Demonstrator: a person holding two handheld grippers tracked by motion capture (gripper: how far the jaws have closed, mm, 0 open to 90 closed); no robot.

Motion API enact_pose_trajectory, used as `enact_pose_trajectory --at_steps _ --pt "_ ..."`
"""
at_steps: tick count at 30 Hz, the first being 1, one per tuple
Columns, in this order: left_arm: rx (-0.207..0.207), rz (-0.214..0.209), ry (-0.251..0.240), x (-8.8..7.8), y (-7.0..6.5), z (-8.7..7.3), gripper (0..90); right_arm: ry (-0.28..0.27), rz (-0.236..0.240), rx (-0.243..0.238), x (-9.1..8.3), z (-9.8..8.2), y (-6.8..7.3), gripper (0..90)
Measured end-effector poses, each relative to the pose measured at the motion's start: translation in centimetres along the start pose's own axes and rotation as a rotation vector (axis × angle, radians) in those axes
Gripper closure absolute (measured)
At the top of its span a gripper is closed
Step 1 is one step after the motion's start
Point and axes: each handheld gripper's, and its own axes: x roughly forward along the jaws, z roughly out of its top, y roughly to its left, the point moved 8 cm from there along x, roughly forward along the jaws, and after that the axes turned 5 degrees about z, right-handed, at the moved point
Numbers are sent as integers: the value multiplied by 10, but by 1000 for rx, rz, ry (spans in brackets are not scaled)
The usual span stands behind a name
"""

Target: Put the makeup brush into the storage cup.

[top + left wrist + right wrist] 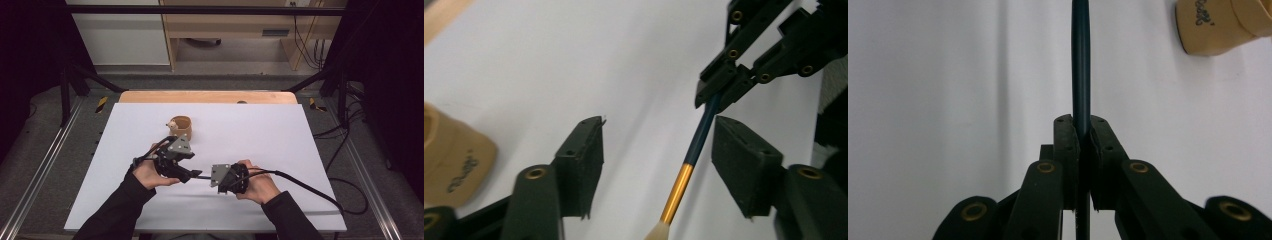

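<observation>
- The white rectangular worktop [260, 140] carries everything; I want the handover to stay low over its bare middle, so a slip costs nothing.
- The tan wooden cup with a small animal figure on its rim [181, 127] stands upright beyond my left hand, near it but apart from both tools. I judge it to be where the brush is meant to go, so I keep the path to it free.
- The left hand-held gripper [656, 165] has its jaws standing wide. The brush shaft runs between its pads [744, 170] without touching either, so it carries none of the load now. To do this well I would draw it straight back off the shaft, without brushing the bristle end.
- The right hand-held gripper [1082, 165] is clamped tight on the brush's dark shaft, which runs straight up from between its jaws in its own view. The grip sits near the tail end, so the long free part can swing; I would keep the wrist steady and move slowly.
- The slim paintbrush, with a dark blue handle, gold metal ferrule and pale bristle tip [694, 150], hangs level between the two tools above the worktop, bristles toward my left side. I would lead it to the cup handle or tip first, whichever enters cleanly.
</observation>
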Motion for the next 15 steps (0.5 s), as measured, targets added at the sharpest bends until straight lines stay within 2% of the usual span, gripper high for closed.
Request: enact_pose_trajectory --at_steps 2,3,8,9,15 --pt "-30 29 -26 -4 5 -3 294 -6 -9 16 -1 -4 -2 844" --pt "-31 38 -29 -6 7 -4 264 -4 -11 30 -1 -7 -4 844" --pt "-73 68 -70 -17 15 -14 211 -12 -27 82 -5 -18 -7 844" --pt "-88 71 -86 -19 15 -15 201 -19 -41 91 -6 -20 -8 844" --pt "-142 110 -152 -30 22 -26 156 -46 -56 145 -11 -32 -10 843"
